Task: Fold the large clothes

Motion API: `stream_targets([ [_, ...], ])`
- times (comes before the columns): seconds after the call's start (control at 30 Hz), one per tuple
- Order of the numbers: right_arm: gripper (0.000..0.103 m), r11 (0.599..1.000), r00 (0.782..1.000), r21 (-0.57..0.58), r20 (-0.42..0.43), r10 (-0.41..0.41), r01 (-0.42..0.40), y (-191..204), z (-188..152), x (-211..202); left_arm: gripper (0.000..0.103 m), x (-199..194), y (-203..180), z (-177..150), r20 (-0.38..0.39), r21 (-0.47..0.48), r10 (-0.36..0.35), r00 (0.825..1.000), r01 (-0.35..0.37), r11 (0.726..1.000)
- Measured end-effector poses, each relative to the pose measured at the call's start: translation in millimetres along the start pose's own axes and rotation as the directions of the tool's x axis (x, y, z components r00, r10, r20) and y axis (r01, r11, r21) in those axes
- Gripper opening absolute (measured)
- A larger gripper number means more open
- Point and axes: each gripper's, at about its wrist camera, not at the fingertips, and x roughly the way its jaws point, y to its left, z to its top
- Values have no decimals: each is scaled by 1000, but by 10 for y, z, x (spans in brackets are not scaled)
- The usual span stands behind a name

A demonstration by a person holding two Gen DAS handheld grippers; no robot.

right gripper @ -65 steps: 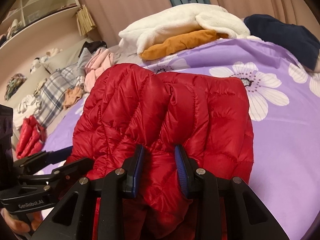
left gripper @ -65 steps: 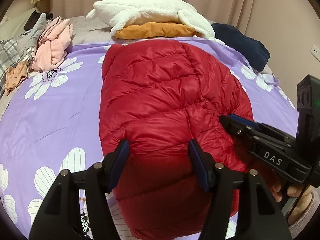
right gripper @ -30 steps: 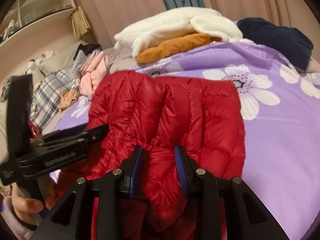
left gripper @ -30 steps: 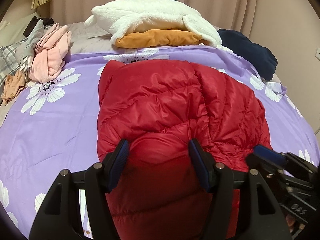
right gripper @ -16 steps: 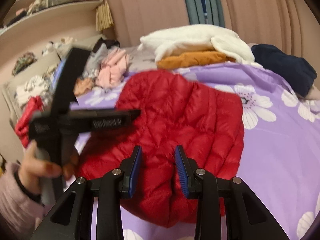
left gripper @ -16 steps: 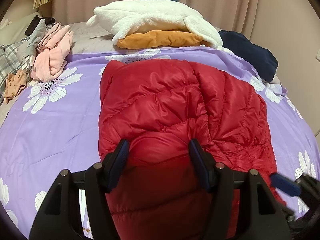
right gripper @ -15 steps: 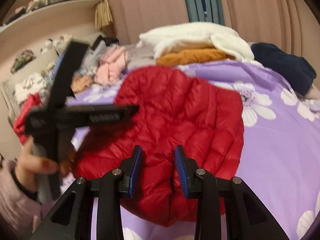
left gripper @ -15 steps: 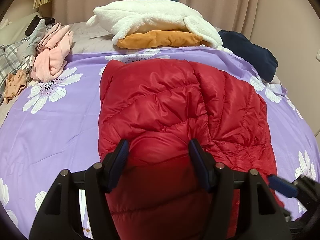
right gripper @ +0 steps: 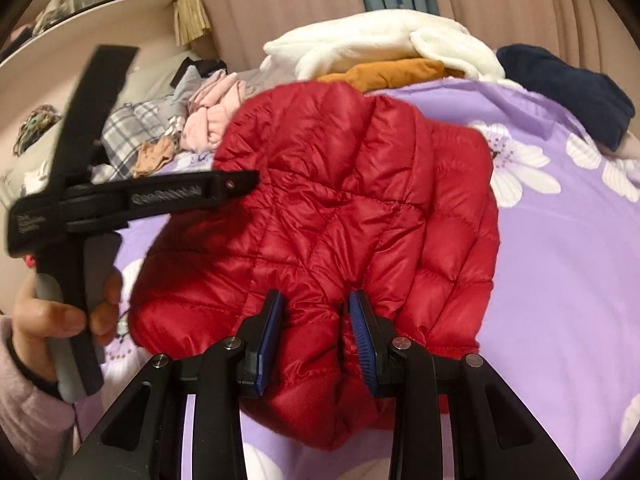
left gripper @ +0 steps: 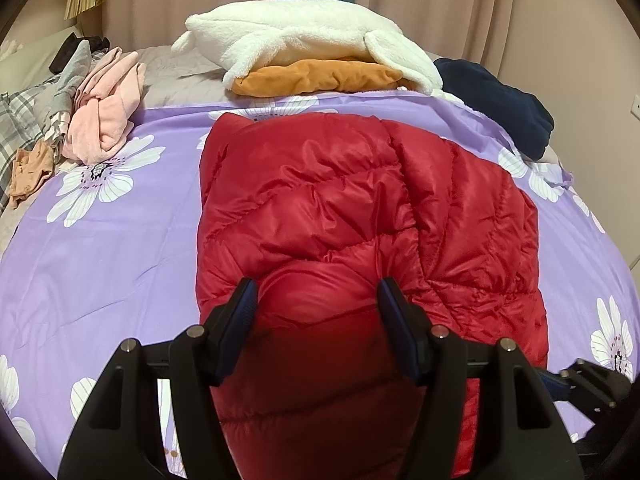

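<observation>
Spanning a puffy near-edge fold of the red down jacket (left gripper: 360, 208), left hand-held gripper (left gripper: 318, 320): jaws wide, fabric bulging between, clamping not confirmable. Right hand-held gripper (right gripper: 316, 332): clenched on a bunched near-edge ridge, apparently to lift that edge for folding over. Jacket lying flat on the floral purple bedsheet (left gripper: 100, 248), long axis running from the grippers toward the white fleece pile (left gripper: 304, 36).

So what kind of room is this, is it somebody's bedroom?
Most likely a bedroom. A red puffer jacket lies on a bed with a purple flowered sheet, folded clothes like the white fleece are piled at the far end, and curtains hang behind.
</observation>
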Motion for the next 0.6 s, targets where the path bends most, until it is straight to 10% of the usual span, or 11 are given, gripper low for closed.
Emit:
stream_targets([
  [0.4,34,996,989,86,147,-6,-6,-166,451,35,63,-9,-10,-11,8,9,1,1000,-1,1000],
  [0.6,34,992,995,121,90,-42,31,-212,513,299,63,0,-5,-15,10,14,2,1000,-2,1000],
])
